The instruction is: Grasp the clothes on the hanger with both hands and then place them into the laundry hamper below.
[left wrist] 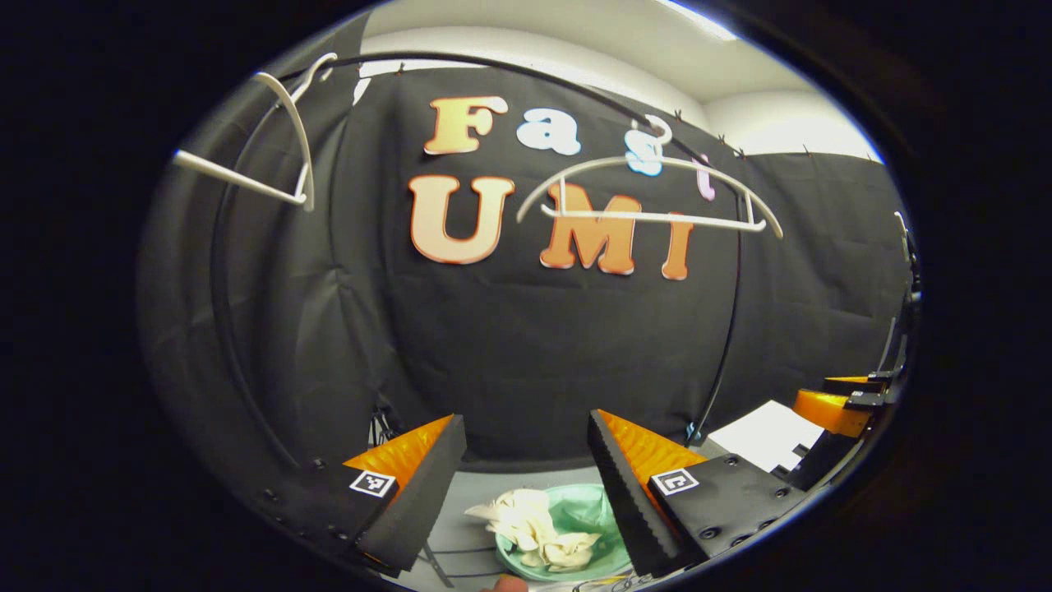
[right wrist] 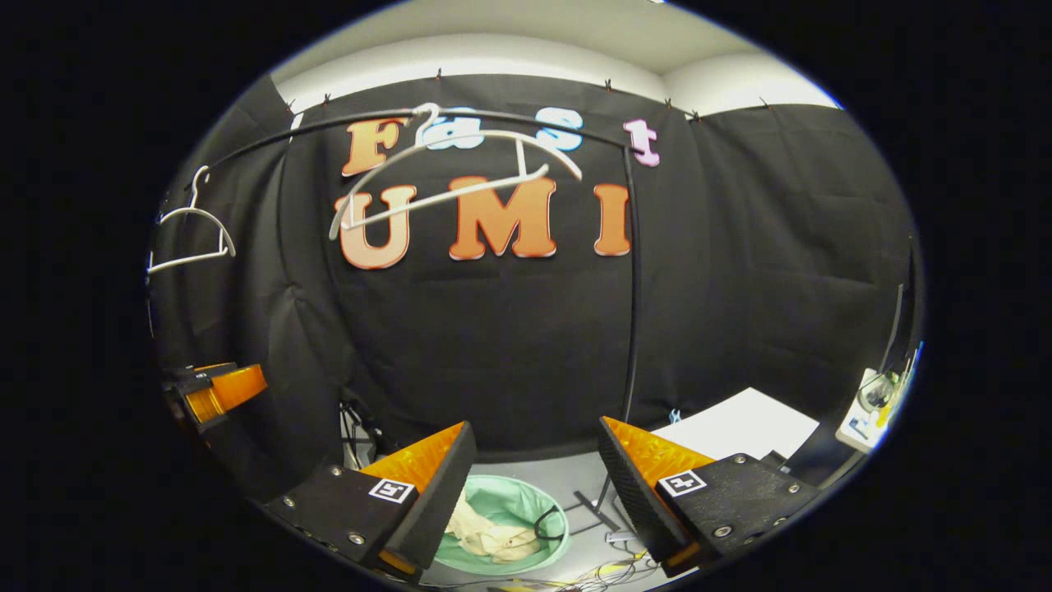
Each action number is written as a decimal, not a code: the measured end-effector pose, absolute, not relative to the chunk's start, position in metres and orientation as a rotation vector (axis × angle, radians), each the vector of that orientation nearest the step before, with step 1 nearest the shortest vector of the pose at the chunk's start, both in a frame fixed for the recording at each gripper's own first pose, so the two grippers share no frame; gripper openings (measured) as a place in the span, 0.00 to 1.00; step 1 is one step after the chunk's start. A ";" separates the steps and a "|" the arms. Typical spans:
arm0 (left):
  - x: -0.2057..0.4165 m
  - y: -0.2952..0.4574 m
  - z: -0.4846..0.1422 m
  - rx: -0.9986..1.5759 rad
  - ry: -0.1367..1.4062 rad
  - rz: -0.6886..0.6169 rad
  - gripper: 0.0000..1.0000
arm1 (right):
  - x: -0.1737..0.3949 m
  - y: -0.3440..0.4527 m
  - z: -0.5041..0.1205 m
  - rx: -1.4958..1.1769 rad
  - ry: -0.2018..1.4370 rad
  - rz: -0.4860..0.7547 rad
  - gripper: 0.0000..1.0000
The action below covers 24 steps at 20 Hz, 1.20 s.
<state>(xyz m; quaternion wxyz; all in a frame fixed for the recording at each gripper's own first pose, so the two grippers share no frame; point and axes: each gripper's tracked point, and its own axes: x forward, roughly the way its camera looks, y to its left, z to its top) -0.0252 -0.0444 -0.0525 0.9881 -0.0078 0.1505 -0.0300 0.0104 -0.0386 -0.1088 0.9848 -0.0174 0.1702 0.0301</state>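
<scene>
A cream garment (left wrist: 538,526) lies crumpled inside the green laundry hamper (left wrist: 588,510) on the floor below. My left gripper (left wrist: 526,485) stands open above it with nothing between its fingers. A bare white hanger (left wrist: 649,197) hangs on the black rail, and a second bare hanger (left wrist: 263,148) hangs at the upper left. In the right gripper view the garment (right wrist: 489,534) rests in the hamper (right wrist: 514,501) under my open right gripper (right wrist: 534,493). The bare hanger (right wrist: 452,177) tilts on the rail above. The other gripper (right wrist: 218,390) shows at the left edge.
A black garment rack post (right wrist: 633,288) stands upright beside the hamper, with cables (right wrist: 608,567) on the grey floor at its base. A white board (right wrist: 740,427) lies at the right. Another hanger (right wrist: 193,234) hangs far left. The other gripper (left wrist: 838,407) shows at the right.
</scene>
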 end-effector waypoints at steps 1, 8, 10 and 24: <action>-0.026 -0.040 -0.033 -0.019 0.272 -0.048 0.97 | 0.010 -0.041 -0.092 -0.037 0.313 0.058 0.92; -0.029 -0.026 0.052 0.024 0.082 0.005 0.94 | 0.005 -0.056 0.004 -0.032 0.142 0.017 0.83; -0.028 -0.033 0.067 0.019 0.058 0.001 0.97 | 0.002 -0.060 0.027 -0.022 0.103 0.010 0.92; -0.045 -0.040 0.093 0.041 -0.011 -0.024 0.94 | -0.026 -0.114 0.088 -0.049 -0.047 -0.085 0.92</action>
